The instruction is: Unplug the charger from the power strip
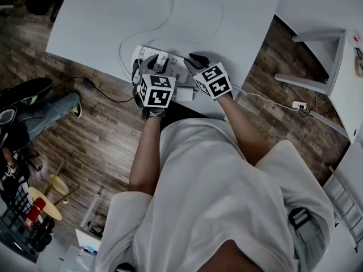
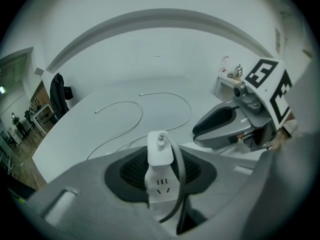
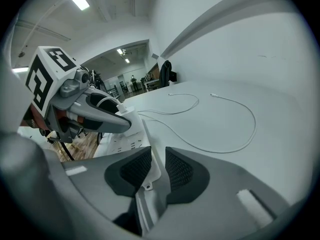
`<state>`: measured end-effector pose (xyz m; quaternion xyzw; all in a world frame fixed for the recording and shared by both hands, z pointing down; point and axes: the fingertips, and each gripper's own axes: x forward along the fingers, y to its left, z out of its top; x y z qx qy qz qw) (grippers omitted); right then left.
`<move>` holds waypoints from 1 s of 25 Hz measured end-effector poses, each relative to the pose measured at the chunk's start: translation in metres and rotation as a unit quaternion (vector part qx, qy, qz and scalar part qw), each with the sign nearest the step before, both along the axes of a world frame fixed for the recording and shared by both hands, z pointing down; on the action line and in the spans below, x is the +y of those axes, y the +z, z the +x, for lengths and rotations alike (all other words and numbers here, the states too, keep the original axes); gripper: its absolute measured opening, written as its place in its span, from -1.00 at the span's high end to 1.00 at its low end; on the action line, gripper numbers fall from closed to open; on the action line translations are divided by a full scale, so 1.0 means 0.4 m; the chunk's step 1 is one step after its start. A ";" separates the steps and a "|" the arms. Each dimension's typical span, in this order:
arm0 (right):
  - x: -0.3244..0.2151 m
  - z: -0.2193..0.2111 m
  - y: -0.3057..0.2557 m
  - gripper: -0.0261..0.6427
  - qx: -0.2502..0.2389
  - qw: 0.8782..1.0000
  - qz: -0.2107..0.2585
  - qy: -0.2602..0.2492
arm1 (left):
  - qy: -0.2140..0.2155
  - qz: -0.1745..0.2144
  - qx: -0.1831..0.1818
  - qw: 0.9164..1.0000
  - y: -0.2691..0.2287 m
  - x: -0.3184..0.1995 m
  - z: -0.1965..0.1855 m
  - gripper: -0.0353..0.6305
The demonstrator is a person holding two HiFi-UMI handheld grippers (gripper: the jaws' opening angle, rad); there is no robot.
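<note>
A white power strip (image 1: 170, 66) lies near the front edge of the white table (image 1: 238, 21). A white charger (image 2: 159, 149) is plugged into it, and its cable curls back toward the camera. My left gripper (image 2: 162, 171) is shut on the charger, one dark pad on each side; in the head view this left gripper (image 1: 154, 63) sits over the strip's left part. My right gripper (image 3: 156, 170) is shut on the power strip's (image 3: 150, 166) right end, which fills the gap between its pads. In the head view the right gripper (image 1: 193, 58) is at that end.
A thin white cable (image 1: 170, 16) loops loosely over the table behind the strip. The table's front edge is just under my hands, with wooden floor below. A black cord (image 1: 108, 95) runs on the floor at left, near a seated person's leg (image 1: 45, 109). White furniture (image 1: 323, 55) stands at right.
</note>
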<state>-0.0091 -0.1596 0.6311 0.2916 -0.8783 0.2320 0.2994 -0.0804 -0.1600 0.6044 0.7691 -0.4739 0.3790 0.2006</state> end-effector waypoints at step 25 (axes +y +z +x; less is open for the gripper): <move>-0.004 0.005 0.002 0.61 0.002 1.000 0.007 0.007 | -0.070 -0.013 0.167 0.983 -0.057 -0.003 -0.018 0.47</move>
